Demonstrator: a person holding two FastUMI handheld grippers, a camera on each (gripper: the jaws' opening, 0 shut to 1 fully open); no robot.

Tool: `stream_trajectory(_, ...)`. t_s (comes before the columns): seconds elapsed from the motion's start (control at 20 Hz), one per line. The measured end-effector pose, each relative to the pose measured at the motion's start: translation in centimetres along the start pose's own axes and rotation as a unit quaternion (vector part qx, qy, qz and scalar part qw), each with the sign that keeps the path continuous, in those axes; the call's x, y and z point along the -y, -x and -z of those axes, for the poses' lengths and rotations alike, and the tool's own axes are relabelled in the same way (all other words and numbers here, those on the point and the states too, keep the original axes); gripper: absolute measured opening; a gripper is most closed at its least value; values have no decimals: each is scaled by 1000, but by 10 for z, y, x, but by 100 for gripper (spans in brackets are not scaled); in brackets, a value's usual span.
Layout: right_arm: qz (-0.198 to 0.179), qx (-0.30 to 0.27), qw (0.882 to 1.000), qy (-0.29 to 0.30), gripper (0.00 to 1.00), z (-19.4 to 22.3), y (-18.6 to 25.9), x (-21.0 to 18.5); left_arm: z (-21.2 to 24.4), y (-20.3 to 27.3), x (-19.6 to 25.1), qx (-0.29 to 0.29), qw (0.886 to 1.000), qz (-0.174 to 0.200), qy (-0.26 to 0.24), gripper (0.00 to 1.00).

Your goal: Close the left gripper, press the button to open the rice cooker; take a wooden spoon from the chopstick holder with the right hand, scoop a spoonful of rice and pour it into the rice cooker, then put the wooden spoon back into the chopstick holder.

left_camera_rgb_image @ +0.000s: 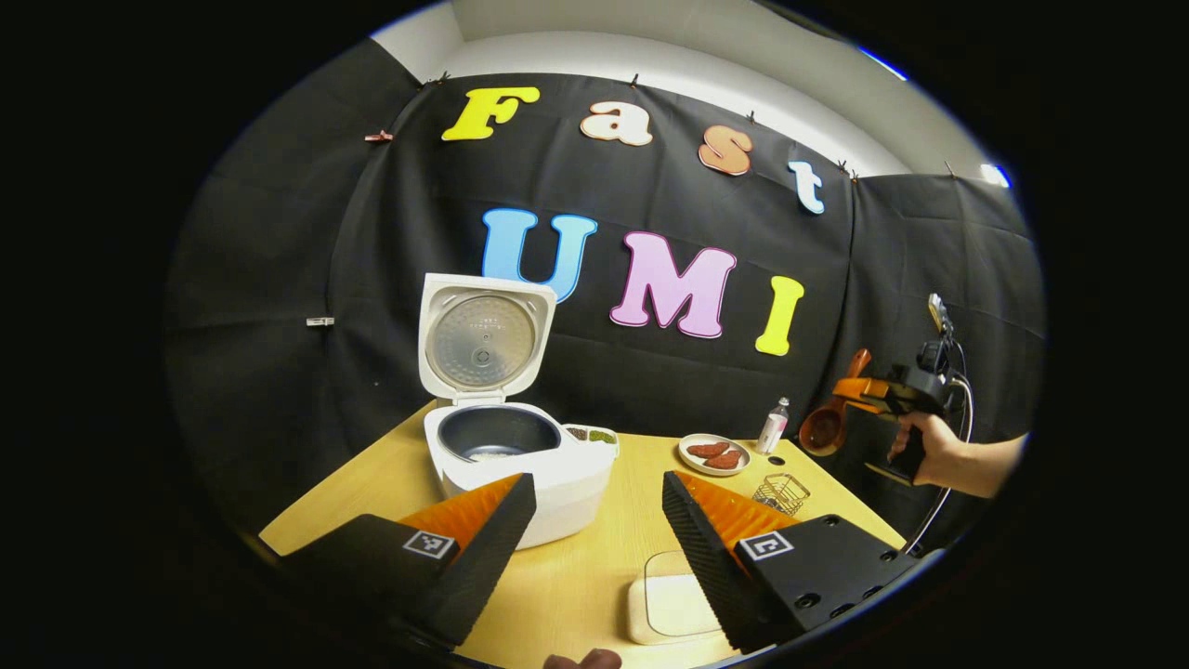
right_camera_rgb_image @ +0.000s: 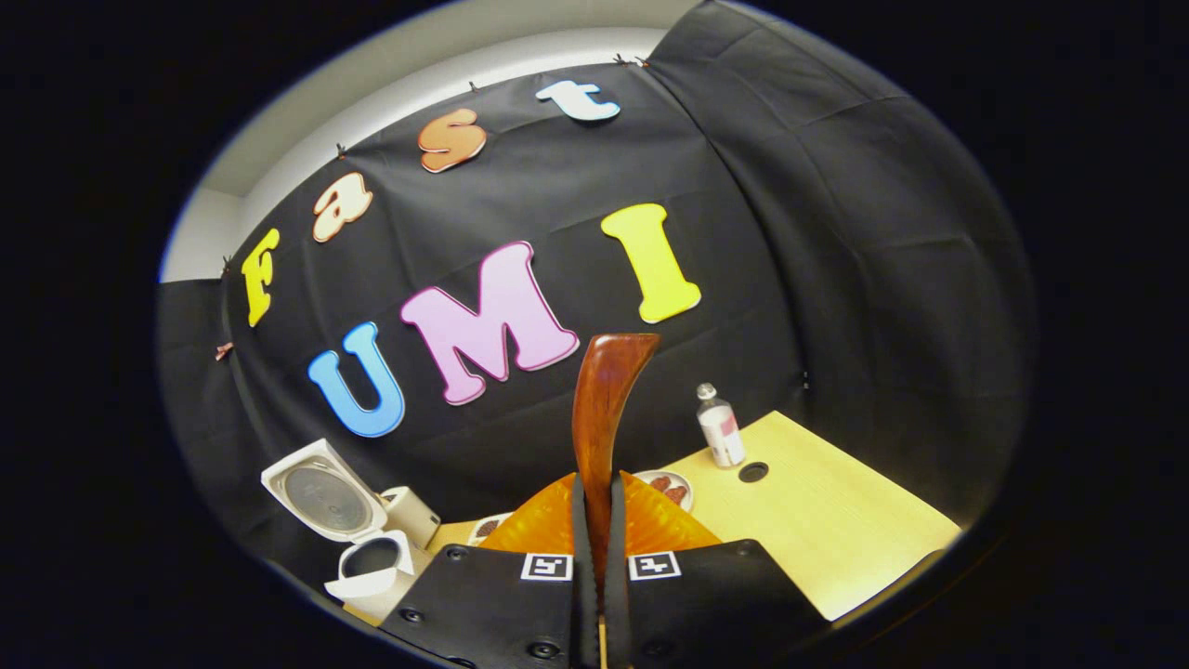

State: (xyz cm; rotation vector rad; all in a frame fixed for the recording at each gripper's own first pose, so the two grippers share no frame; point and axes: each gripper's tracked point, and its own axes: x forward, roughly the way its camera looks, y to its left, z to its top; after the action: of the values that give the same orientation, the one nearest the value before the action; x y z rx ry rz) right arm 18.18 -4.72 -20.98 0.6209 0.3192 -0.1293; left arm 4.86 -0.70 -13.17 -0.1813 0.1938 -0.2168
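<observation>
On the desk (left_camera_rgb_image: 576, 576), the rice cooker (left_camera_rgb_image: 506, 460) stands lid-up near the left edge, with a plate of food (left_camera_rgb_image: 713, 454), a small bottle (left_camera_rgb_image: 772, 426) and a wire chopstick holder (left_camera_rgb_image: 782, 491) toward the far right corner. The left gripper (left_camera_rgb_image: 594, 530) hovers with its fingers spread wide, empty. Beyond the right edge, a hand (left_camera_rgb_image: 929, 446) raises the right gripper (right_camera_rgb_image: 594, 530), clamped on the wooden spoon (right_camera_rgb_image: 604, 409), well above the holder.

right gripper (right_camera_rgb_image: 595, 520): fingers clamped on spoon (right_camera_rgb_image: 606, 400) handle, upright | cooker (right_camera_rgb_image: 367, 548) lower left, lid open | bottle (right_camera_rgb_image: 721, 427) standing on table (right_camera_rgb_image: 836, 520) | plate (right_camera_rgb_image: 667, 485) beside gripper
</observation>
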Motion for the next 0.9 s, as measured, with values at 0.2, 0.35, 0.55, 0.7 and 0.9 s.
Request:
stream_trajectory(0.2, 3, -38, 999, 7, 7, 48, -25, 33, 8, -4, 19, -13, 1000, -17, 2, 95)
stream_trajectory(0.35, 4, -55, 998, 3, 7, 78, -43, 49, 16, -3, 27, -22, 999, -30, -6, 95)
stream_trajectory(0.55, 1, -78, 997, 15, 8, 113, -56, 62, 31, 5, 33, -37, 998, -50, -10, 95)
stream_trajectory(0.7, 5, -92, 996, 16, 8, 131, -60, 67, 39, 10, 36, -48, 997, -58, -14, 95)
stream_trajectory(0.9, 2, -115, 993, 17, 10, 145, -56, 64, 38, 13, 37, -46, 997, -61, -15, 95)
